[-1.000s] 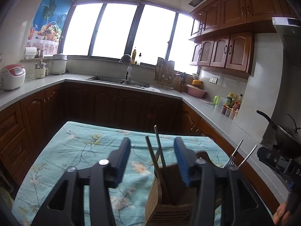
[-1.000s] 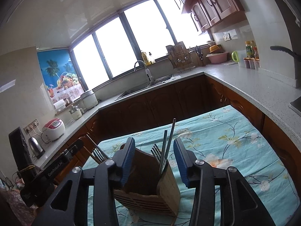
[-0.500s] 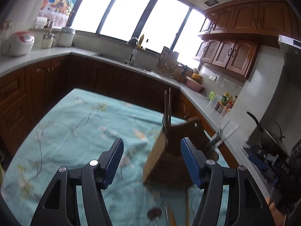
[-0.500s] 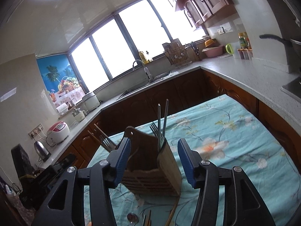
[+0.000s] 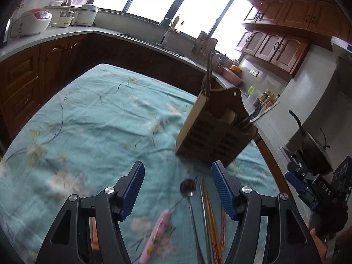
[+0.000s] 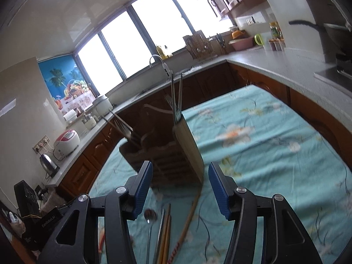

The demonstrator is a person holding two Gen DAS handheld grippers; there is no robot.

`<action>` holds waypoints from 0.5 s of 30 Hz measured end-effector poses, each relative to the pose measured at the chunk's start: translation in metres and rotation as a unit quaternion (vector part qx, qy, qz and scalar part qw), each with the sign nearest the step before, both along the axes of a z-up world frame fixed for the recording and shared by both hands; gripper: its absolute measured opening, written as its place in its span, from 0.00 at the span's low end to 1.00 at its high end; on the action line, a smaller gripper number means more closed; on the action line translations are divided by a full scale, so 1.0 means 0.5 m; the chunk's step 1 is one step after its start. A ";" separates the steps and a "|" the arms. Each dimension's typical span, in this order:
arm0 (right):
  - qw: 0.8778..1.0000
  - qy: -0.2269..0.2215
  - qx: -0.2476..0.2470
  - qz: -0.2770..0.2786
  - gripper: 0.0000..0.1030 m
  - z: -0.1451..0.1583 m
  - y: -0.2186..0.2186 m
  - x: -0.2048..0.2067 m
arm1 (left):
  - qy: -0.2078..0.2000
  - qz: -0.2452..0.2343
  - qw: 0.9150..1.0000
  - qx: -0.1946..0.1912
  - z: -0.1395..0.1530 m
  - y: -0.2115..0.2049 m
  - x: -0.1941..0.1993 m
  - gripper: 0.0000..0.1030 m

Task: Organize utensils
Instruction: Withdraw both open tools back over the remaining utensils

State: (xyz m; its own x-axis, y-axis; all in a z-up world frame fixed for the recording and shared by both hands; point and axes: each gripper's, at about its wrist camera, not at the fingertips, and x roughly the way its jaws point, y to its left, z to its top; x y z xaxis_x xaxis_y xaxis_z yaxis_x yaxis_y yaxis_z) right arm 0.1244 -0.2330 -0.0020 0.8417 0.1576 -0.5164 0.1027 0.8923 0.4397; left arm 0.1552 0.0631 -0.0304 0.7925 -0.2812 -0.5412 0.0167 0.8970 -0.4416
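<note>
You are partway through. The slatted wooden utensil holder (image 5: 214, 129) stands on the teal flowered tablecloth (image 5: 92, 118), beyond both grippers, and it already carries some pieces: two long metal sticks (image 6: 176, 92) rise from its right end in the right wrist view, with at least one fork (image 6: 172, 107) beside them, and a fork (image 6: 123, 128) plus a thin handle lean out of the opposite end. Motion blur keeps me from counting these more finely.

Still to sort, lying loose on the cloth close to you: one small metal spoon (image 5: 187, 188), one pink-handled utensil (image 5: 156, 233), a pair of yellow wooden chopsticks (image 5: 210, 220), one thin metal stick next to them, and one red-patterned chopstick (image 5: 222, 226). In the right wrist view a long yellow chopstick (image 6: 188, 217) runs up to the foot of the holder.

Your left gripper (image 5: 177, 190) is spread wide and holds nothing, hanging over the spoon. Your right gripper (image 6: 180, 190) is equally wide and empty, in front of the holder.
</note>
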 end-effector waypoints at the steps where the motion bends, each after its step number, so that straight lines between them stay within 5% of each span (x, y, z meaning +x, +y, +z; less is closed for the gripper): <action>1: 1.000 0.005 0.001 0.000 0.54 -0.007 0.001 -0.006 | 0.000 -0.001 1.000 0.003 0.000 -0.001 -0.008 0.61; 15: 0.999 0.048 0.000 0.007 0.56 -0.081 0.020 -0.078 | 0.037 -0.020 0.999 0.014 -0.053 -0.037 -0.064 0.61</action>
